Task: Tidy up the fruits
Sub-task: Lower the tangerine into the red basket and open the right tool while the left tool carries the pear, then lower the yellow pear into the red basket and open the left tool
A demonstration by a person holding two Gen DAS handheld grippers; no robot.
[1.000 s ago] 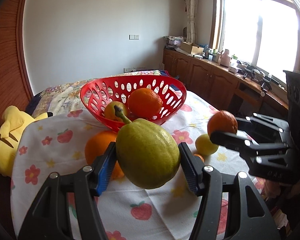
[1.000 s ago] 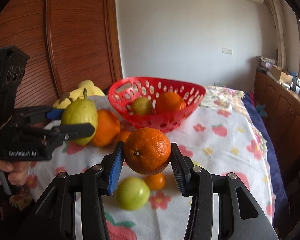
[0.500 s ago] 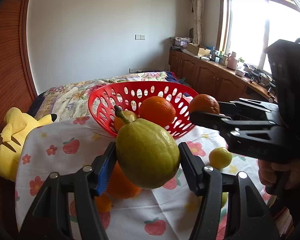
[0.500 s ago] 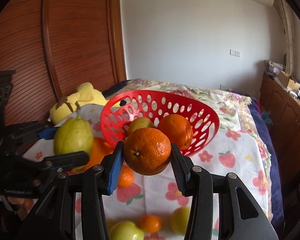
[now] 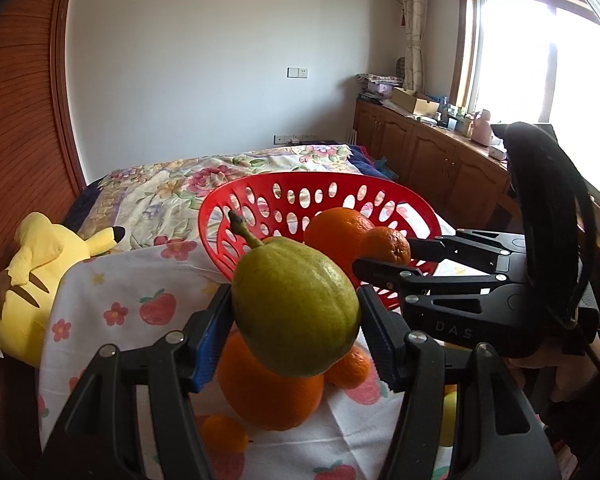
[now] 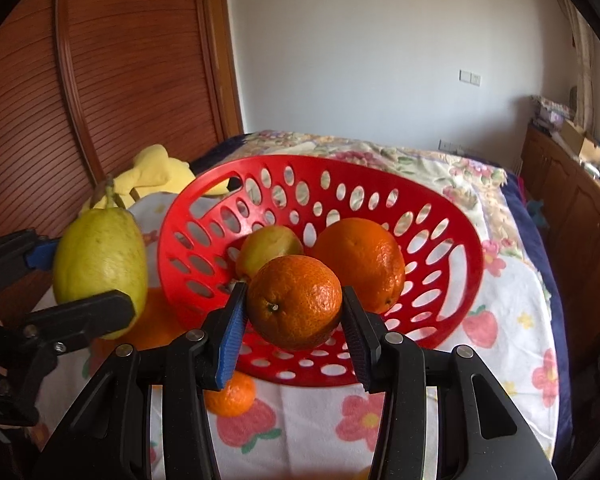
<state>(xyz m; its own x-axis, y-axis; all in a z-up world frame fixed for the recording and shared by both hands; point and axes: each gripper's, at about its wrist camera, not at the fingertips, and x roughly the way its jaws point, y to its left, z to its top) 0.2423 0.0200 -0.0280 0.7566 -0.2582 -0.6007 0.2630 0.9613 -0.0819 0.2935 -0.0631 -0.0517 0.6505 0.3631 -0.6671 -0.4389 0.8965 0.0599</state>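
Note:
My left gripper (image 5: pixel 296 332) is shut on a large green-yellow pear-like fruit (image 5: pixel 296 304) with a stem, held above the table just left of the red perforated basket (image 5: pixel 260 200). It also shows in the right wrist view (image 6: pixel 100 264). My right gripper (image 6: pixel 294 320) is shut on an orange (image 6: pixel 294 300), held over the near rim of the basket (image 6: pixel 452 240). The basket holds a big orange (image 6: pixel 360 260) and a yellowish fruit (image 6: pixel 268 248).
On the flowered tablecloth (image 5: pixel 120 304) lie a big orange (image 5: pixel 268 392) and small oranges (image 5: pixel 224 434), (image 6: pixel 232 396) under the left gripper. A yellow plush toy (image 5: pixel 32 272) lies at the left. A bed lies behind, wooden cabinets (image 5: pixel 440 160) at the right.
Both grippers have moved forward with their fruit toward the basket. The orange now hangs over the basket's near rim; the green-yellow fruit is close beside the basket's left side.

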